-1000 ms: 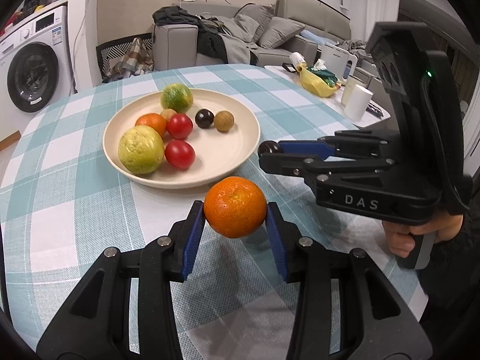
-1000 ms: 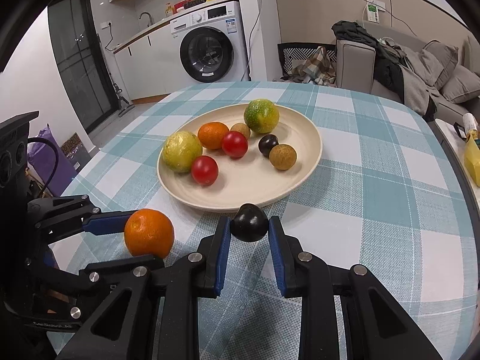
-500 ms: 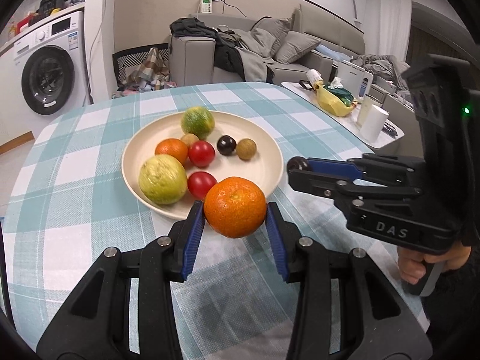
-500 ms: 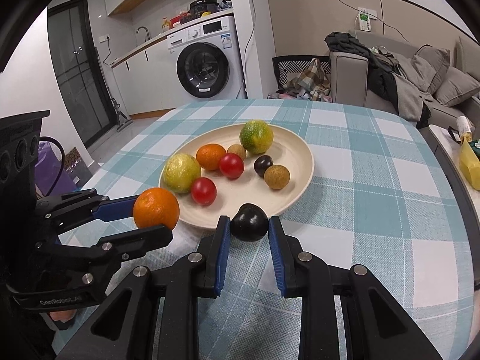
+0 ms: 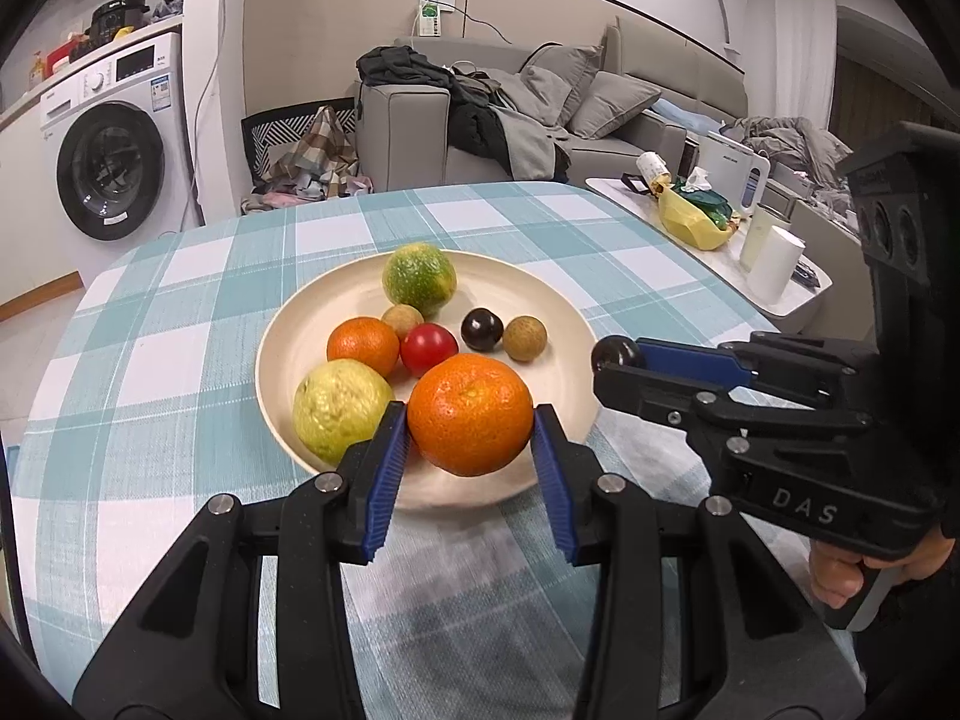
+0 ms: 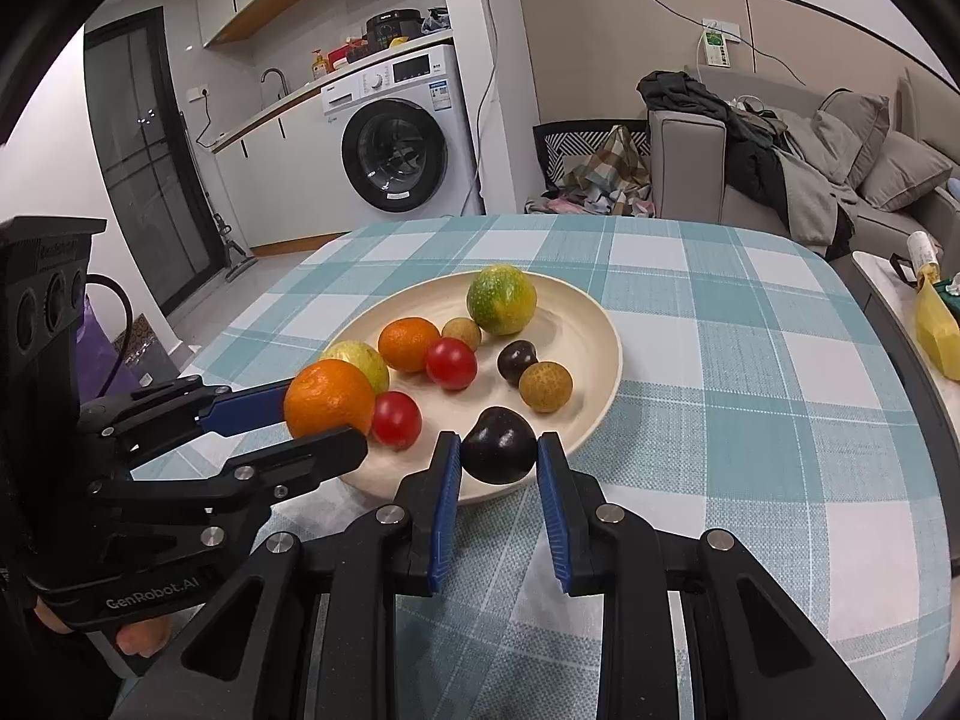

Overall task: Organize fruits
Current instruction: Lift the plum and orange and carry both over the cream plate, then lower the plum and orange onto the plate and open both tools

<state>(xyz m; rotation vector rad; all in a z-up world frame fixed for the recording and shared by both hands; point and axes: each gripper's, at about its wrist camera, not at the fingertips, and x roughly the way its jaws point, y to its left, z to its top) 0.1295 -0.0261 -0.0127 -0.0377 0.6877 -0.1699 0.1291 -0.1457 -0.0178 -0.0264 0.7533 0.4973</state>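
Tangerine (image 5: 470,414) clamped in left gripper (image 5: 470,450), carried forward over near rim of cream plate (image 5: 282,330) (beside guava (image 5: 340,410)). Dark plum (image 6: 499,445) pinched in right gripper (image 6: 499,468), likewise at rim. Probably ready for release.

A plate (image 5: 558,324) sits on the tabletop (image 5: 180,360) with fruits in it. Left tongs (image 5: 471,456) grip an orange (image 5: 470,414) over the plate's near edge; to their right, right tongs (image 6: 499,480) clamp a plum (image 6: 498,444) there.

grey sofa (image 5: 600,114), washing machine (image 6: 396,132), checked tablecloth (image 6: 750,360)
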